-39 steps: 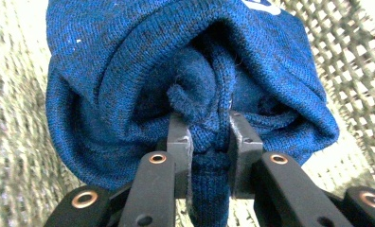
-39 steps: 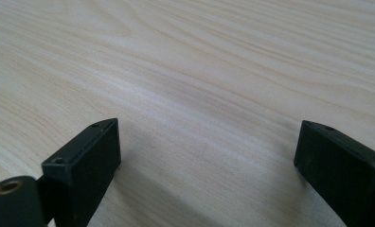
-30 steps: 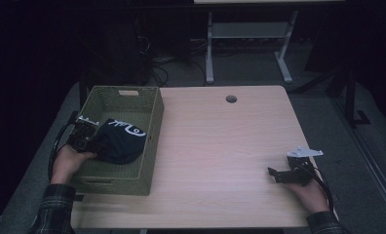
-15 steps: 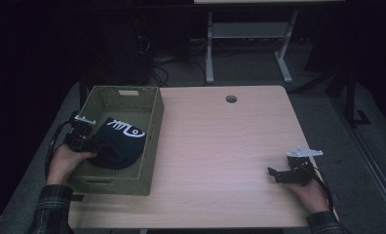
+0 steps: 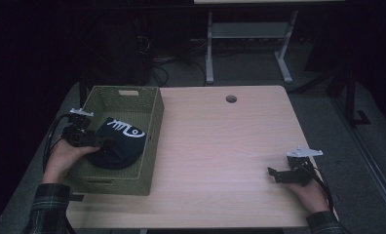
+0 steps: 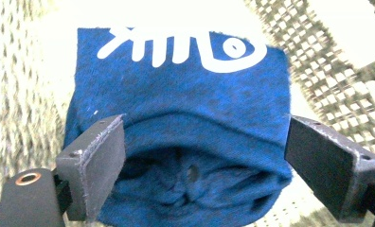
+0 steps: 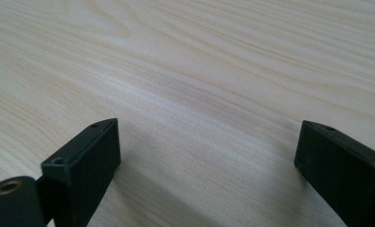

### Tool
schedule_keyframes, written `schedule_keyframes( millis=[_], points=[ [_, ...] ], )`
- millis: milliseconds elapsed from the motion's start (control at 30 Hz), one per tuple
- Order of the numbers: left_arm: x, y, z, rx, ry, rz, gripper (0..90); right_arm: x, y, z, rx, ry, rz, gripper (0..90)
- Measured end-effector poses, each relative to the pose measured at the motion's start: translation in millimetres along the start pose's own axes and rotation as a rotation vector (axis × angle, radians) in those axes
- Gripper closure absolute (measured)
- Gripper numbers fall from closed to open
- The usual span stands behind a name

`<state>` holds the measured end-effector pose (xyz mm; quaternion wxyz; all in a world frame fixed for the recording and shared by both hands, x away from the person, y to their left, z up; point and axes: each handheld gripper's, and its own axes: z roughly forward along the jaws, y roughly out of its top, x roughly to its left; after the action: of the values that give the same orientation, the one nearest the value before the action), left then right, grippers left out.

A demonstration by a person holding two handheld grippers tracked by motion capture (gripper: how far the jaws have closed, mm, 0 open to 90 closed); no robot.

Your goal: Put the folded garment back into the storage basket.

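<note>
A folded dark blue cloth (image 5: 120, 141) with a white fish-bone print lies inside the green woven basket (image 5: 153, 127) at the table's left. My left gripper (image 5: 101, 142) hovers at the cloth's near-left edge, held in the person's left hand. In the left gripper view its jaws have just been opening and stand wide, with the cloth (image 6: 185, 94) between and below them and the pads off it. My right gripper (image 5: 275, 173) rests low over the wooden table (image 5: 220, 141) near the front right corner. It is open (image 7: 209, 125) with bare wood between its jaws.
The basket's walls rise around the cloth, and the right wall stands between it and the table's middle. A round cable hole (image 5: 231, 99) sits near the table's far edge. Beyond the table stands a grey desk frame (image 5: 244, 34) on a dark floor.
The left gripper's jaws went from shut on the cloth to wide open, letting it go, and the hand rose slightly. The cloth settled in the basket. The right gripper stayed still.
</note>
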<state>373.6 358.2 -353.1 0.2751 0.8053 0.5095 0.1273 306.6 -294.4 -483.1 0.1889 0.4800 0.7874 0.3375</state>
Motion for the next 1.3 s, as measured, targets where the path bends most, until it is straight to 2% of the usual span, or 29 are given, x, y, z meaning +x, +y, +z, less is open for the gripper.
schedule_keyframes(
  millis=[167,300,333,367,667,900,933,1000,1167,1200,1267,1300],
  points=[
    [-11.1,10.2,-8.4,-0.056,-0.012,-0.004,12.6,0.0,0.0,0.0,0.000,0.000,0.000,7.4],
    [-21.7,17.7,-13.1,-0.085,-0.018,0.006,12.7,0.0,0.0,0.0,0.000,0.000,0.000,7.4],
    [-27.7,21.5,-14.6,-0.094,-0.020,0.011,12.7,0.0,0.0,0.0,0.000,0.000,0.000,7.4],
    [-27.7,21.5,-14.6,-0.094,-0.020,0.011,12.7,0.0,0.0,0.0,0.000,0.000,0.000,7.4],
    [-59.7,42.3,-15.7,-0.147,-0.049,0.051,12.8,0.1,0.0,0.0,0.001,0.000,0.001,7.4],
    [-88.4,58.3,-10.7,-0.180,-0.084,0.082,12.8,0.0,0.0,0.0,0.000,0.000,0.000,7.4],
    [-97.2,62.3,-8.1,-0.188,-0.094,0.091,12.8,0.1,0.0,0.0,0.001,0.000,0.001,7.4],
    [-101.8,64.2,-6.5,-0.193,-0.098,0.095,12.8,0.1,0.0,0.0,0.000,0.000,0.002,7.4],
    [-126.9,74.4,2.7,-0.197,-0.116,0.125,12.8,0.2,0.1,0.0,-0.001,0.000,0.004,7.4],
    [-136.7,78.1,7.1,-0.198,-0.126,0.136,12.8,0.2,0.0,0.0,-0.001,0.000,0.004,7.4],
    [-141.3,79.7,9.5,-0.199,-0.131,0.142,12.8,0.2,0.1,0.0,-0.001,0.000,0.004,7.4],
    [-149.9,82.4,14.3,-0.196,-0.141,0.153,12.8,0.1,0.0,0.0,0.000,0.000,0.001,7.4]
  ],
)
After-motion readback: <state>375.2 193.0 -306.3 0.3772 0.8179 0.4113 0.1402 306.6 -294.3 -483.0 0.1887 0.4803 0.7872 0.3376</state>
